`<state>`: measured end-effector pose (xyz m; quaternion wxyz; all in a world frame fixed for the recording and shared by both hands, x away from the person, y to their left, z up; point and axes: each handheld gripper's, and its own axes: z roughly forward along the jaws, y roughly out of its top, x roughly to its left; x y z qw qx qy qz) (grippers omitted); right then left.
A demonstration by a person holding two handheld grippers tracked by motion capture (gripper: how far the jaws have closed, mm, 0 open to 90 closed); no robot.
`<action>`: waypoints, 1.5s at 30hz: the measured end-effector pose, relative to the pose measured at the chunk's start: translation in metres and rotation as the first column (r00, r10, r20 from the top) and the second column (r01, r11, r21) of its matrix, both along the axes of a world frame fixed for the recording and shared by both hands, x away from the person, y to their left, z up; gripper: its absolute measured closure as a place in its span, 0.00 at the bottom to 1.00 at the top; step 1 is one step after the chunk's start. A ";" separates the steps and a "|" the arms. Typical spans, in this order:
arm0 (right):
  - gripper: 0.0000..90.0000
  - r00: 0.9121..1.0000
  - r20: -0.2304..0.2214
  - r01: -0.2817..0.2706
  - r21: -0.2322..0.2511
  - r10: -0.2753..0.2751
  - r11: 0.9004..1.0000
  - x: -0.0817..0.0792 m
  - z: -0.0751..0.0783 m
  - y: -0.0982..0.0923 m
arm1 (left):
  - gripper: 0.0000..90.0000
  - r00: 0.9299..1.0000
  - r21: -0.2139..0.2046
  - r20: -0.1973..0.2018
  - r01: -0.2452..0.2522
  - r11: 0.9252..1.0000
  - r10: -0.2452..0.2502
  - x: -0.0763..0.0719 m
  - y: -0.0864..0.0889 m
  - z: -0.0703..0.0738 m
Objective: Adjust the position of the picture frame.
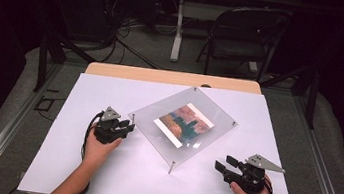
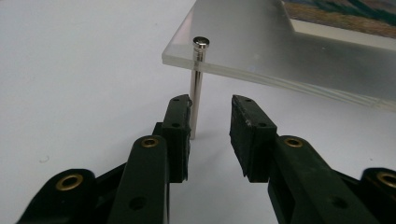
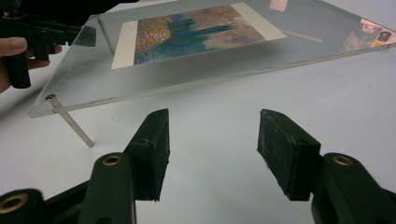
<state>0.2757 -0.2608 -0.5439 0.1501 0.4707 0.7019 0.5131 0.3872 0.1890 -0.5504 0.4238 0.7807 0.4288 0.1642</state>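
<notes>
Looking down from the high view, we find a white sheet (image 1: 100,168) covering a pale wooden table (image 1: 172,77), with grey carpet around it, a dark folding chair (image 1: 246,33) behind and cables trailing across the floor near a white table leg (image 1: 178,27). The rest of the room is dark.

At the middle of the sheet stands a clear acrylic frame (image 1: 157,120), a square panel turned cornerwise so that its corners point toward and away from us and to either side. It holds a print (image 1: 184,125) whose long axis runs from near left to far right, and it rides above the sheet on thin metal pins at the corners (the panel tilts, its far side seeming higher).

Our left gripper (image 1: 123,130) is at the frame's left corner. In the left gripper view the pin (image 2: 196,88) stands upright between the jaws, right against the left pad (image 2: 180,123), while the right pad stays clear of it; the jaws are partly spread, not pinching. Whether the left pad truly touches the pin we cannot tell.

Our right gripper (image 1: 224,165) rests near the frame's near-right edge, jaws spread wide on nothing, apart from the near corner pin (image 3: 70,120).

The print's subject is hard to make out, orange and teal patches only, and the frame's far corners are cut off in both gripper views.
</notes>
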 end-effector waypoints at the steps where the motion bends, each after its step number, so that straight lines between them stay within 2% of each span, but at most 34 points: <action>1: 0.49 1.000 0.002 0.006 0.000 -0.006 1.000 -0.001 0.000 -0.001 | 0.76 1.000 -0.002 -0.003 -0.005 1.000 0.005 0.002 -0.001 -0.001; 4: 0.49 1.000 -0.001 0.014 -0.001 -0.014 1.000 -0.005 0.000 -0.003 | 0.79 1.000 0.012 -0.012 -0.007 1.000 0.007 0.008 -0.002 -0.005; 10: 0.49 1.000 0.001 0.027 -0.007 -0.027 1.000 -0.011 0.000 -0.006 | 0.81 1.000 0.006 -0.027 -0.014 1.000 0.014 0.016 -0.002 -0.010; 16: 0.49 1.000 0.002 0.025 -0.012 -0.025 1.000 -0.015 0.000 -0.008 | 0.86 1.000 0.016 -0.018 0.006 1.000 -0.006 0.019 -0.007 -0.011; 19: 0.49 1.000 0.001 0.024 -0.015 -0.024 1.000 -0.017 0.001 -0.007 | 0.87 1.000 0.039 -0.007 0.006 0.999 -0.005 0.020 -0.010 -0.011; 26: 0.49 1.000 0.002 0.014 -0.022 -0.013 1.000 -0.019 0.000 -0.005 | 0.93 1.000 0.036 -0.015 -0.001 0.999 0.002 0.022 -0.010 -0.013; 29: 0.51 1.000 -0.009 -0.009 -0.026 0.009 1.000 -0.019 0.000 -0.002 | 0.94 1.000 0.040 -0.013 -0.006 0.999 0.007 0.022 -0.010 -0.012; 35: 0.53 0.997 -0.004 -0.071 -0.047 0.071 0.996 -0.020 -0.001 0.010 | 0.94 0.999 0.030 -0.035 -0.006 1.000 0.007 0.021 -0.011 -0.009; 39: 0.54 0.992 -0.007 -0.126 -0.055 0.126 0.991 -0.022 -0.002 0.023 | 0.94 0.998 0.027 -0.055 0.012 1.000 -0.010 0.020 -0.010 -0.004; 44: 0.55 0.988 -0.014 -0.157 -0.053 0.156 0.986 -0.023 -0.002 0.032 | 0.94 0.998 0.008 -0.055 0.025 1.000 -0.025 0.016 -0.009 0.006; 45: 0.58 0.985 -0.017 -0.170 -0.055 0.169 0.984 -0.022 -0.003 0.035 | 0.94 0.998 0.003 -0.054 0.027 1.000 -0.027 0.016 -0.009 0.008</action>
